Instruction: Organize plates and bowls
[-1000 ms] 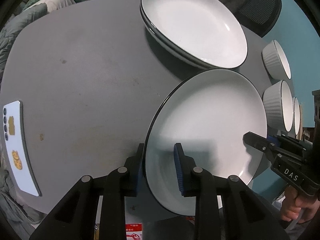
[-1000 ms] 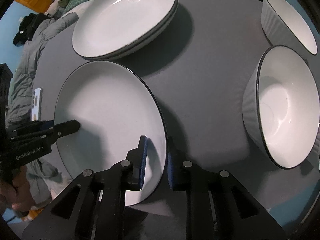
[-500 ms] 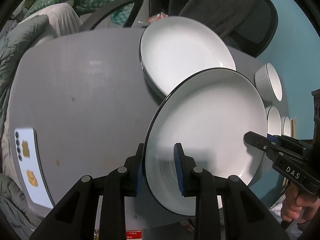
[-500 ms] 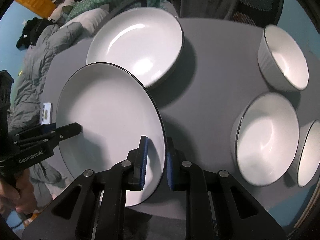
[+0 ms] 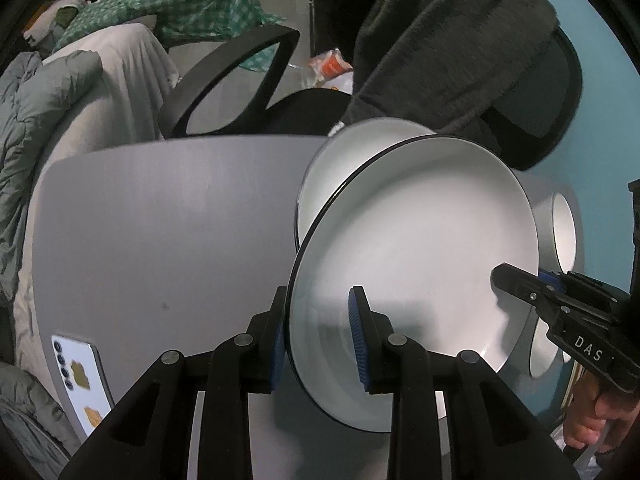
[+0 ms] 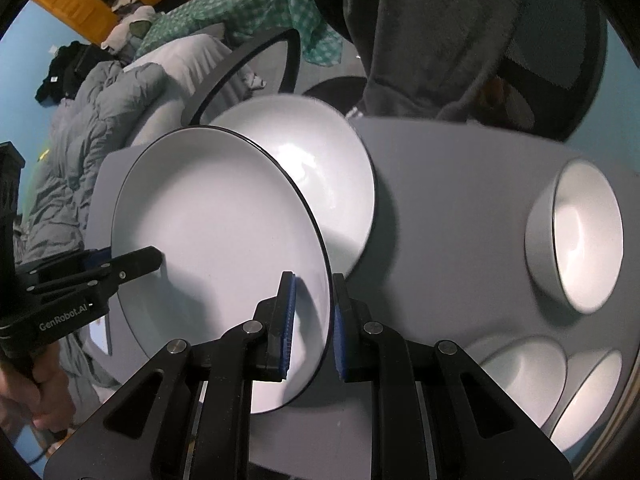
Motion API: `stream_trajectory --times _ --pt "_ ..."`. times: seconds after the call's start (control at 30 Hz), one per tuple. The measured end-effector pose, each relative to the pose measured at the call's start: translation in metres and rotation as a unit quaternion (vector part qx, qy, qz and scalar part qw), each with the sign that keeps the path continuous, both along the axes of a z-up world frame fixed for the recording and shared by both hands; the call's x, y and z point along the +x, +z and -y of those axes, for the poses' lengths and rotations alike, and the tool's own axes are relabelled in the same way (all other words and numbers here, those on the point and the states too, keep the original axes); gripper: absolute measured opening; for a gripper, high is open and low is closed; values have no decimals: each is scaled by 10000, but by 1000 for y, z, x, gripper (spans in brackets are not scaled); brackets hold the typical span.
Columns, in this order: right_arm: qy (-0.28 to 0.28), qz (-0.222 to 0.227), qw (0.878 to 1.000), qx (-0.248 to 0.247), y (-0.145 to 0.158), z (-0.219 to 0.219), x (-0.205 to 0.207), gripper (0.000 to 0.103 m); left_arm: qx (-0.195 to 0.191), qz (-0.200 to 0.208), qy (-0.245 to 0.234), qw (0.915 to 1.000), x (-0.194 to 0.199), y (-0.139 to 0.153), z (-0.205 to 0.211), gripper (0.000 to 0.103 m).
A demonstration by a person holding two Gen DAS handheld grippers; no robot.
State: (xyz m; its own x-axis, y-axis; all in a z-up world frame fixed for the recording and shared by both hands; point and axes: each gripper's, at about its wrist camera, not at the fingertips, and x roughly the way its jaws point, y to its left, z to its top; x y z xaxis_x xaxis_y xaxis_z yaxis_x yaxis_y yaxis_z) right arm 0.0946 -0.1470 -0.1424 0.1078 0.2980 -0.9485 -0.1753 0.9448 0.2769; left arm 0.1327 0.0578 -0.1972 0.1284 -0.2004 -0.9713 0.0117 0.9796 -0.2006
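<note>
The grey table [image 5: 160, 220] filled the lower half of both views, with a dark office chair [image 5: 532, 92] draped in a fuzzy grey garment [image 5: 440, 40] behind it at twelve o'clock. Above the table hung a white plate [image 5: 412, 264] with a thin black rim, tilted, held at opposite edges by both tools. The left gripper [image 5: 318, 330] was clamped on its rim at six o'clock in the left wrist view; the right gripper [image 6: 312, 320] was pinched on the other rim, seen at six o'clock in its own view. Behind the held plate, toward twelve o'clock, lay the plate stack [image 6: 320, 168] on the table, partly overlapped by the raised plate; whether the two touched was hard to judge through the blur. Three white bowls [image 6: 576, 236] sat at three to five o'clock in the right wrist view, the near pair just beside each other. A phone [image 5: 80, 380] lay at eight o'clock in the left wrist view.
</note>
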Motion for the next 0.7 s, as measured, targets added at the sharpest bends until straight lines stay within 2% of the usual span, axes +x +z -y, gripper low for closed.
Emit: stream_trajectory --times 0.37,0.7 --pt "88 -184 9998 -22 -19 -1 43 17 252 -179 62 9995 38 -19 4 30" --pt "31 -441 9990 -26 -31 8 63 17 500 -287 -118 9983 47 -27 18 30"
